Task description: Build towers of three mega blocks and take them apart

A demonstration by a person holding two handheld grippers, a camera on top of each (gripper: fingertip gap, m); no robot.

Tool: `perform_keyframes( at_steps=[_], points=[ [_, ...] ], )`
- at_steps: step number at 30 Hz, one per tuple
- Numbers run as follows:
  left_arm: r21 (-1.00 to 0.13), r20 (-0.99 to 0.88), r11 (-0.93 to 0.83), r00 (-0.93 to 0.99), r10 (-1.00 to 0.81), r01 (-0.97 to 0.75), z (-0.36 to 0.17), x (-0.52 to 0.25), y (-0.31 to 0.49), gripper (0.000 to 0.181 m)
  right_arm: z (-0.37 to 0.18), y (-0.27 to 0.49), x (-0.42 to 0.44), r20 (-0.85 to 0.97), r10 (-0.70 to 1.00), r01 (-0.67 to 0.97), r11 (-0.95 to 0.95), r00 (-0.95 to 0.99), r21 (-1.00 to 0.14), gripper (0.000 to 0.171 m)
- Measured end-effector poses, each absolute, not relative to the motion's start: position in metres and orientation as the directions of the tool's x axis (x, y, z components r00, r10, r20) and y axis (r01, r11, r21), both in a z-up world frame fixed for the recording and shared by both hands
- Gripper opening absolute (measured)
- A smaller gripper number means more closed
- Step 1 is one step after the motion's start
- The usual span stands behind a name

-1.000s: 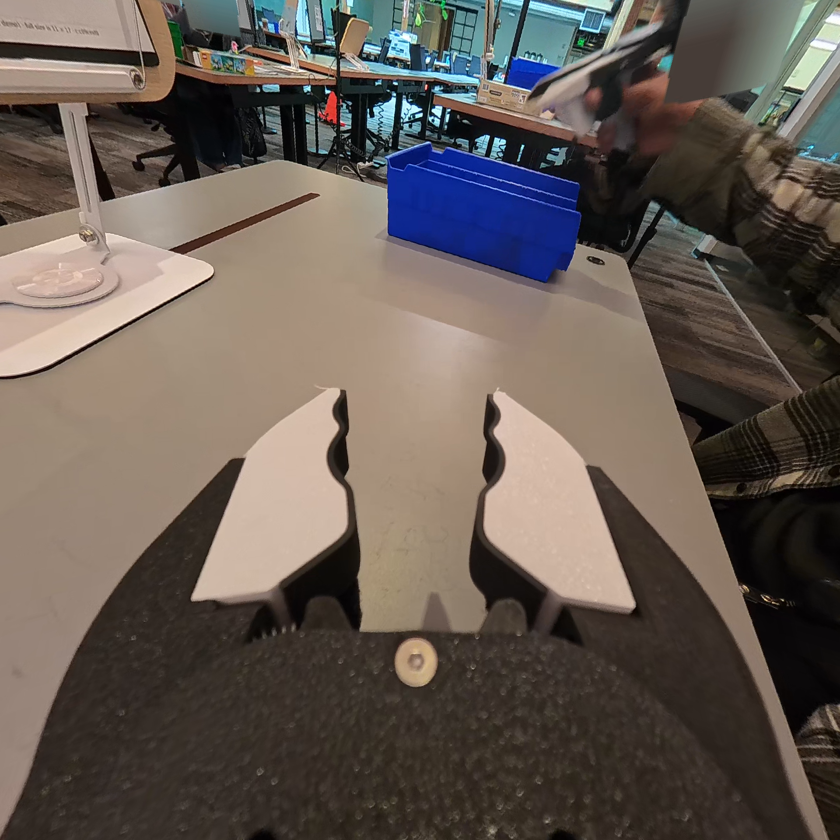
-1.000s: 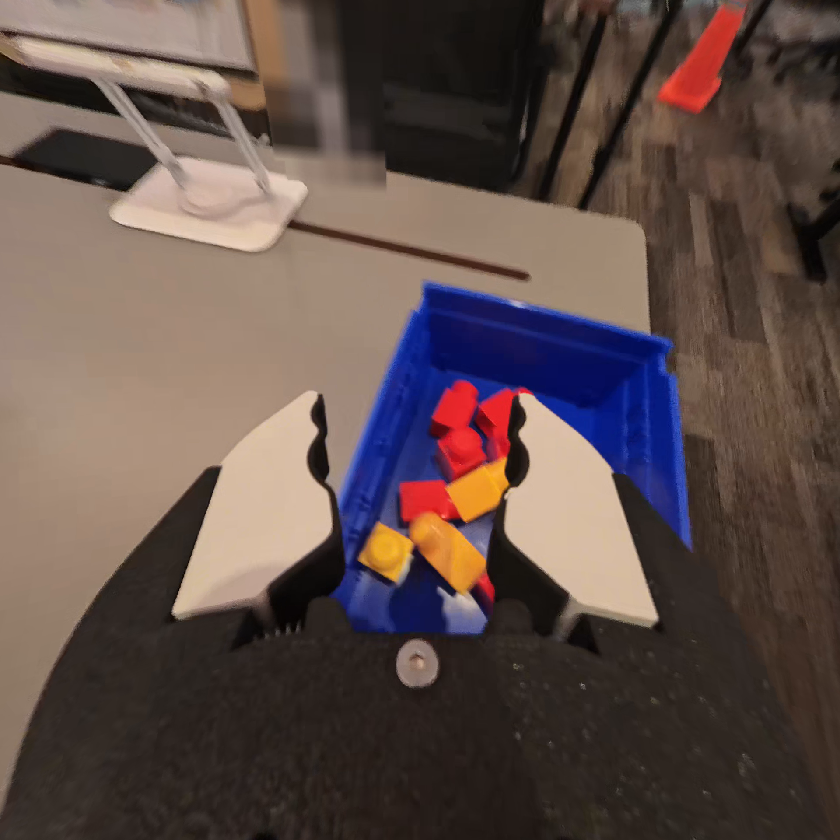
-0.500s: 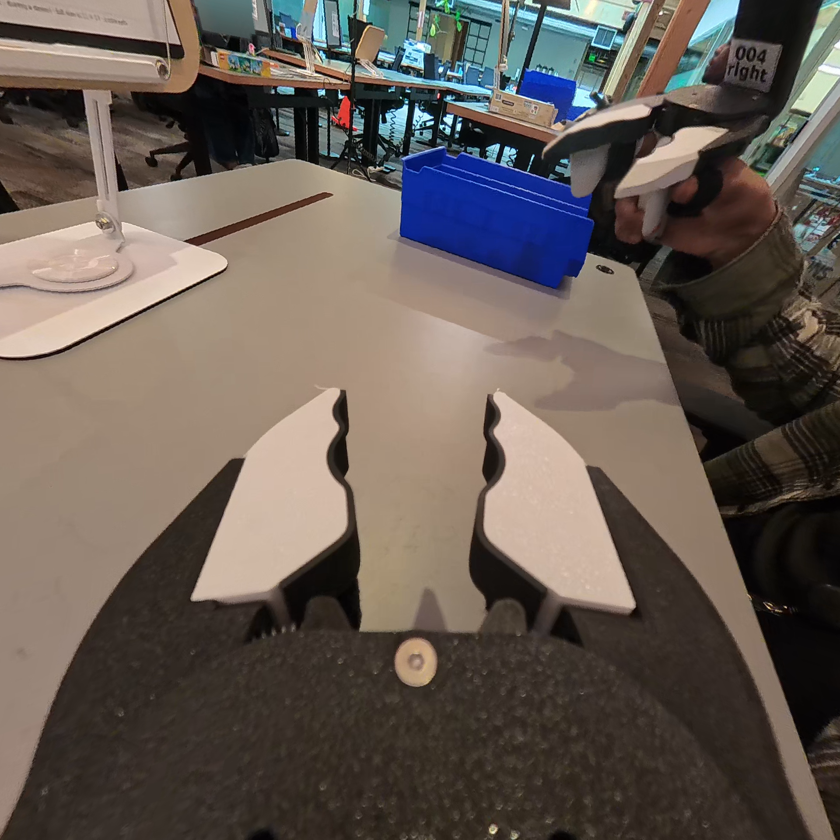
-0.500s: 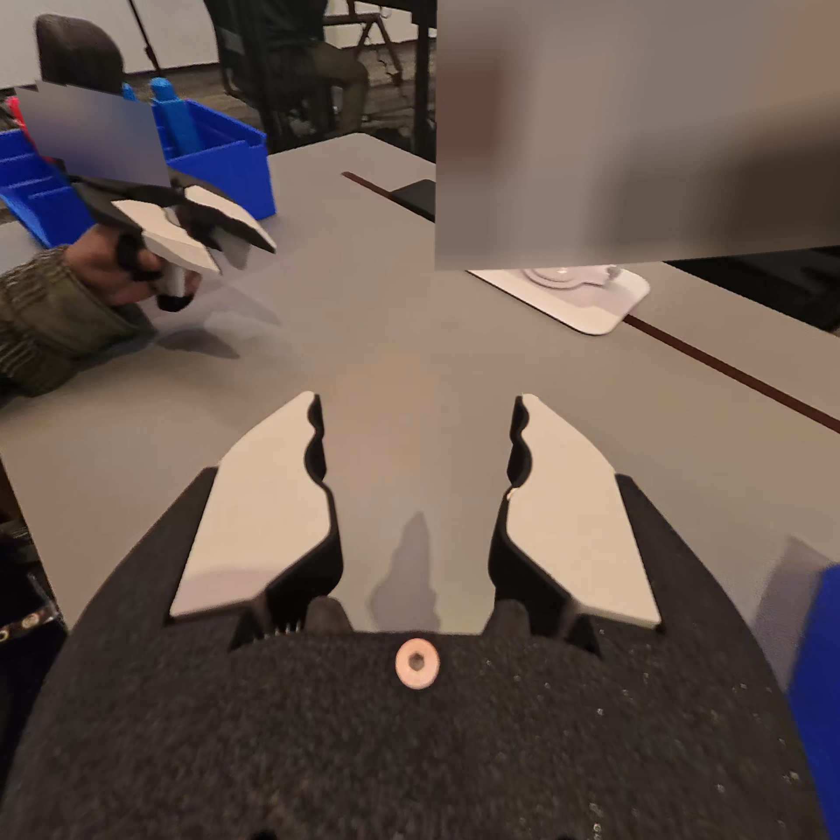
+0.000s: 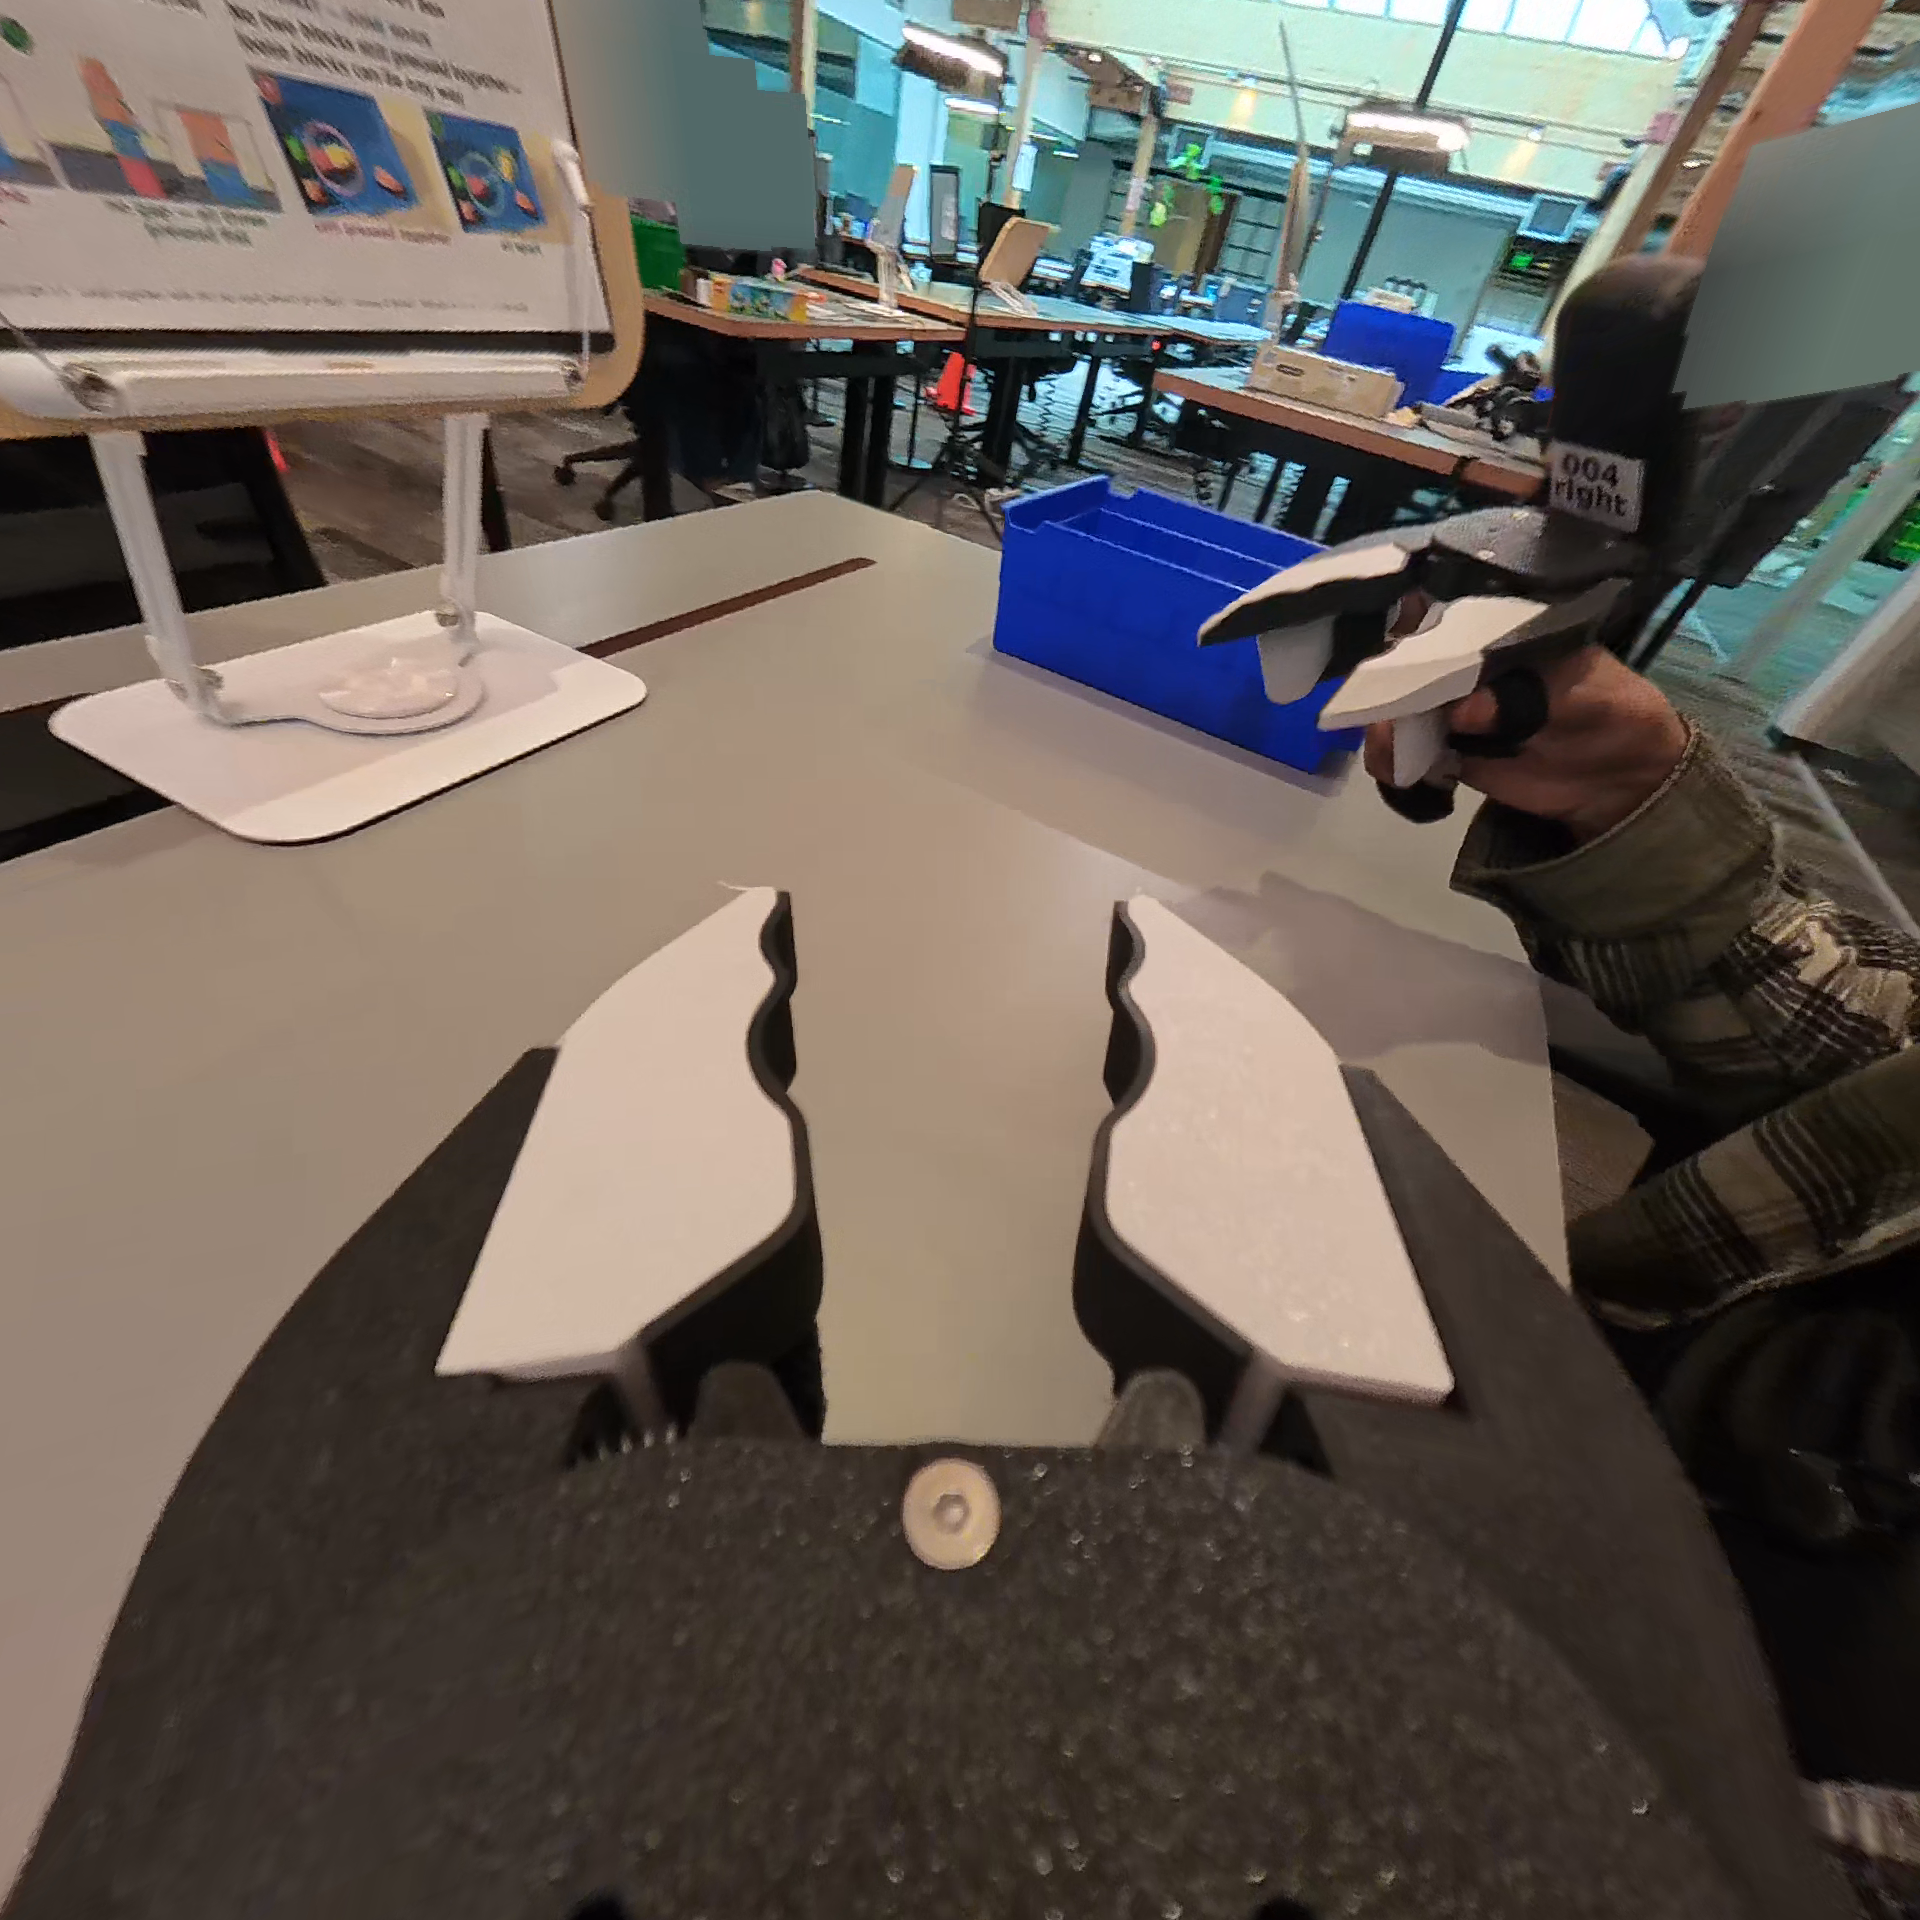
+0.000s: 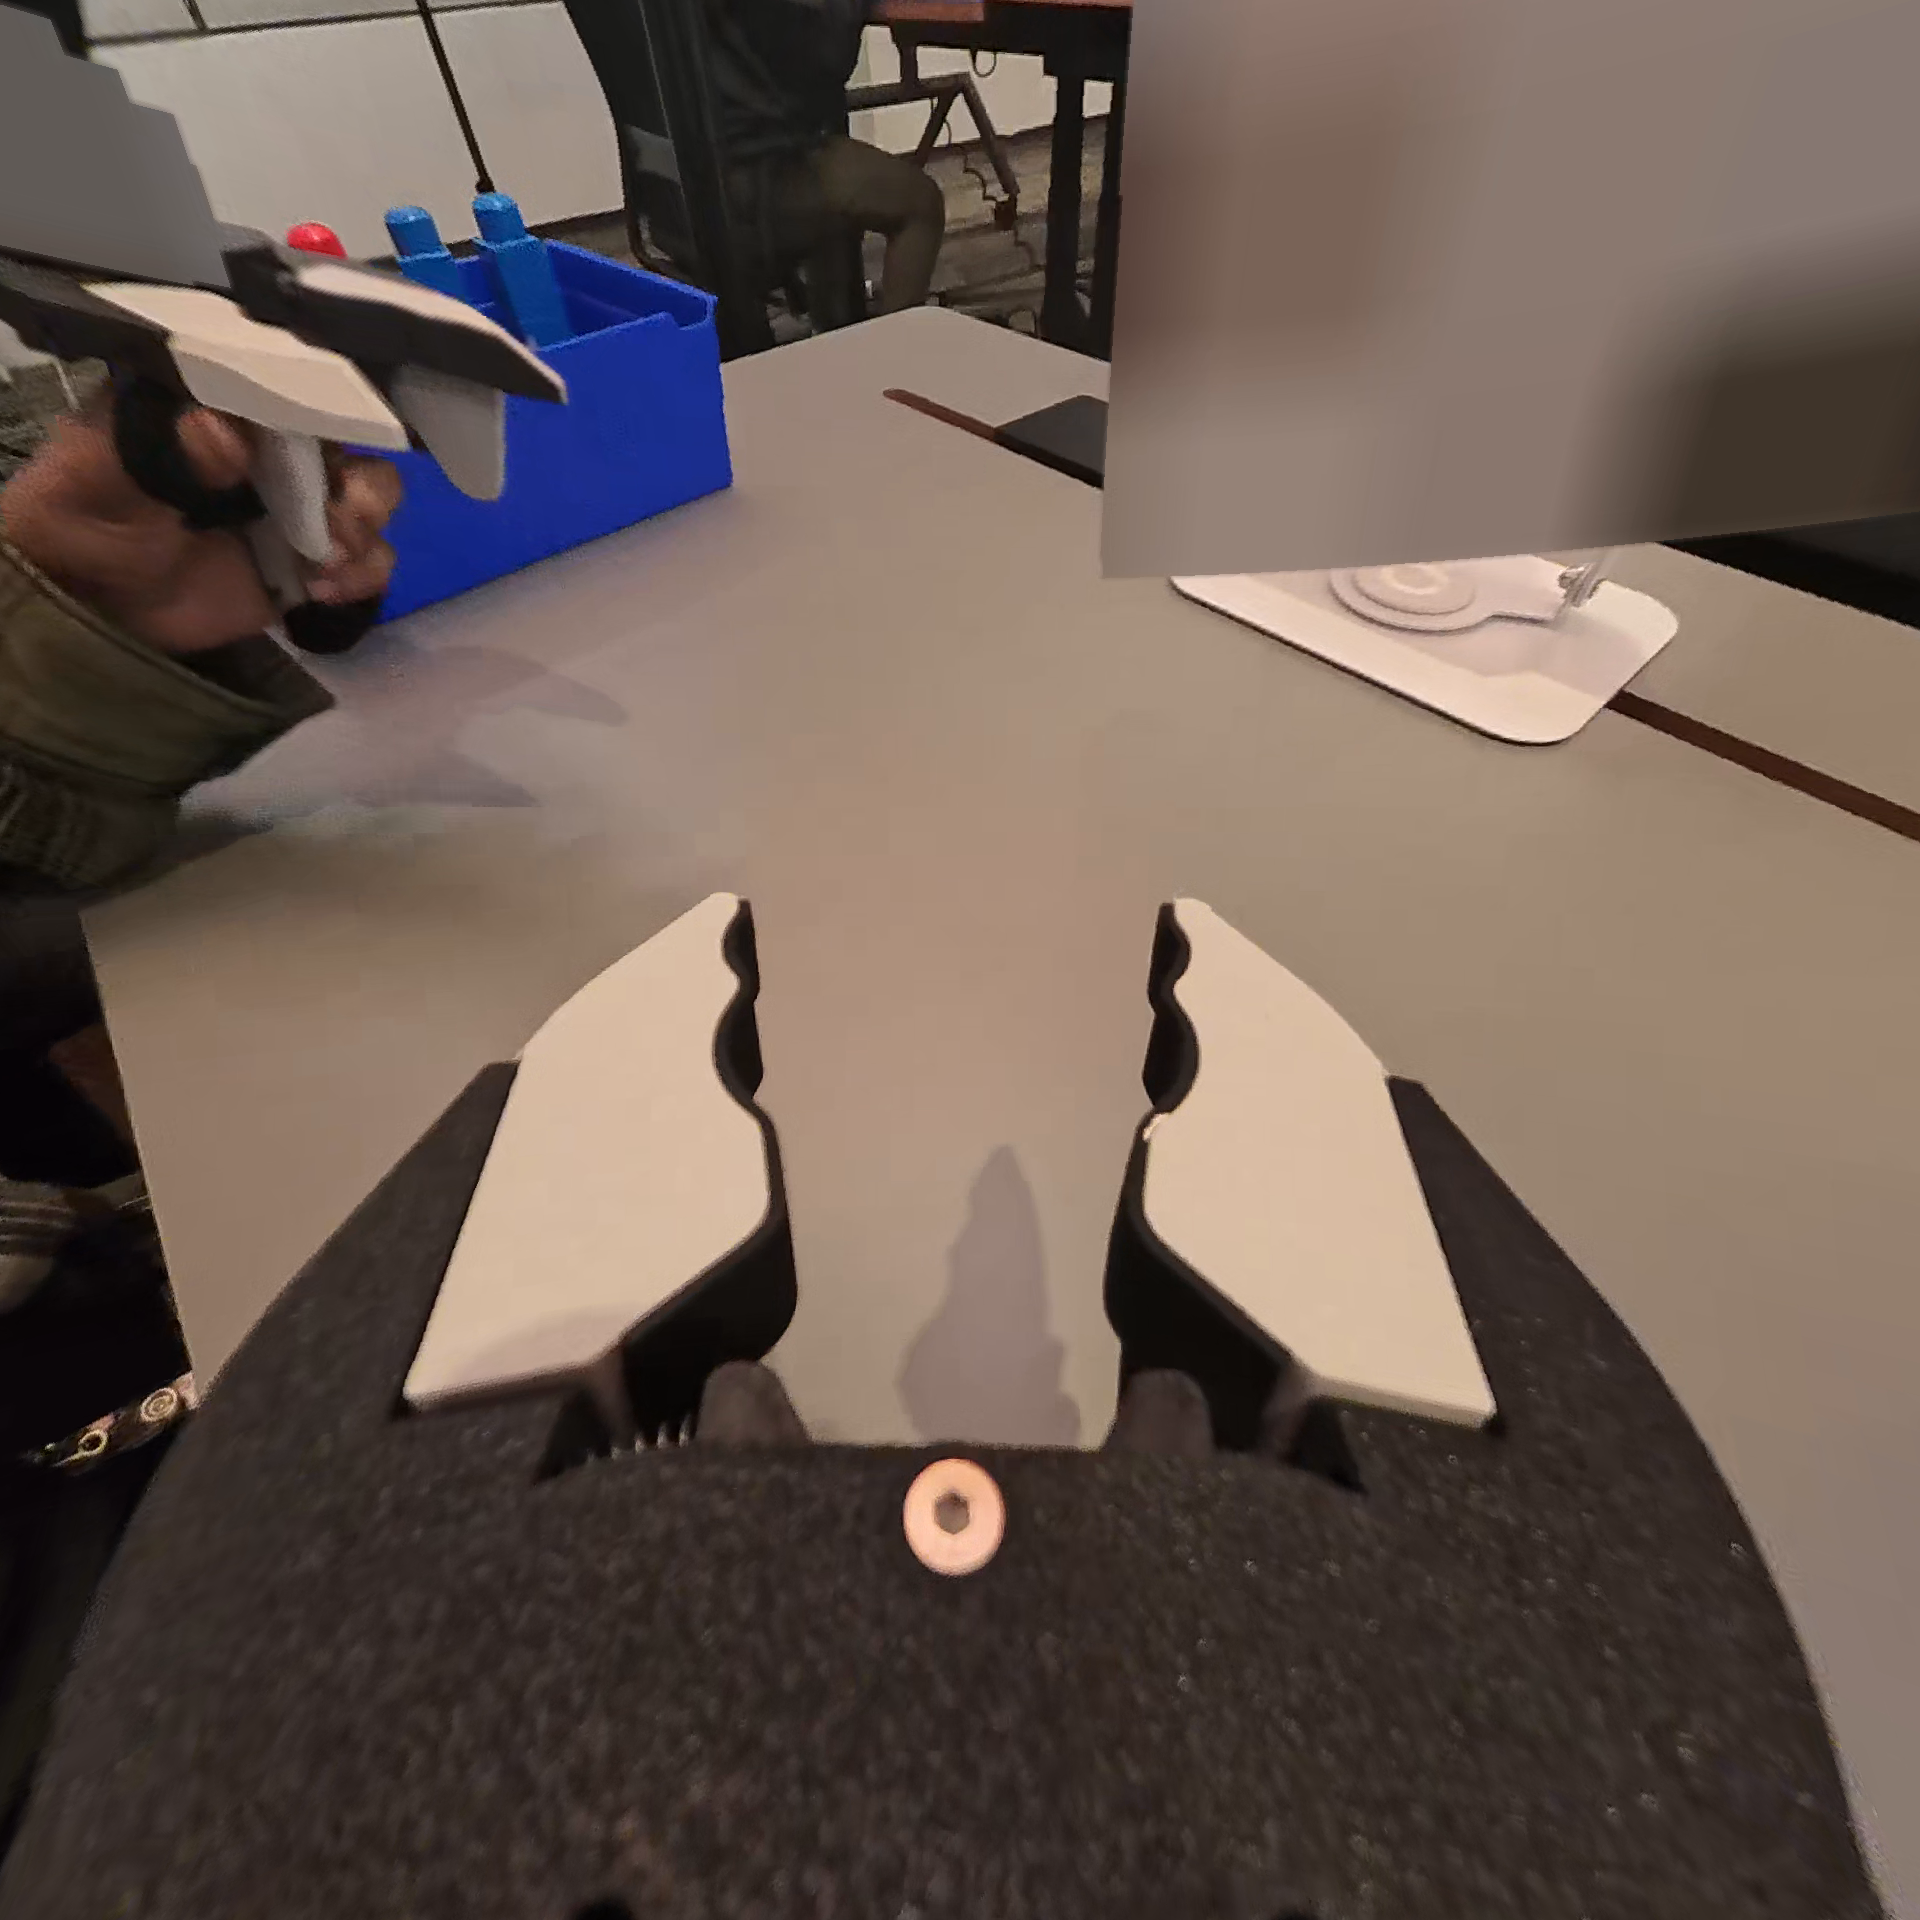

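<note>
Mega blocks unseen by us | left gripper point(image 5: 951, 914) gaping, empty, lower centre | right gripper point(image 6: 954, 914) likewise | blue bin point(image 5: 1132, 603) upper right

Beyond the grey table point(image 5: 935, 790), rows of wooden-topped desks point(image 5: 831, 312) on dark legs stand on wood-plank flooring point(image 5: 416, 520). Black office chairs point(image 5: 623, 478) sit beside those desks. Ceiling lights point(image 5: 1403, 130) hang above them in a large open hall.

Ahead and right of our left fingers point(image 5: 665, 1122), the blue bin point(image 5: 1132, 613) hides its contents behind its wall. Ahead and left of our right fingers point(image 6: 623, 1143), the second blue bin point(image 6: 582, 436) is partly covered by the left gripper point(image 6: 468, 395), whose rear the frame edge cuts off.
</note>
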State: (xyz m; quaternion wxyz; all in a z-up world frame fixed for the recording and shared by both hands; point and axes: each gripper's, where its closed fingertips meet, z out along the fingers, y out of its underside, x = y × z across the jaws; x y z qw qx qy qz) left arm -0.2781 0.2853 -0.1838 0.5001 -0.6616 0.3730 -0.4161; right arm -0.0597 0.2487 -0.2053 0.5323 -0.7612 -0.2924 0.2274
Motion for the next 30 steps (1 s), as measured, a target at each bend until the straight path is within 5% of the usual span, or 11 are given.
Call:
perform_keyframes(
  at_steps=[11, 30],
  points=[
    [-0.968, 0.089, -0.211, 0.603, -0.793, -0.135, -0.141, -0.366, 0.251, 0.057, -0.216, 0.245, -0.069, -0.043, 0.717, 0.225, -0.274, 0.696, -0.935, 0.072],
    [-0.889, -0.049, -0.428, 0.964, -0.263, -0.162, -0.15, -0.609, 0.259, 0.059, -0.224, 0.243, -0.076, -0.072, 0.739, 0.228, -0.297, 0.67, -0.927, 0.07]
  ],
)
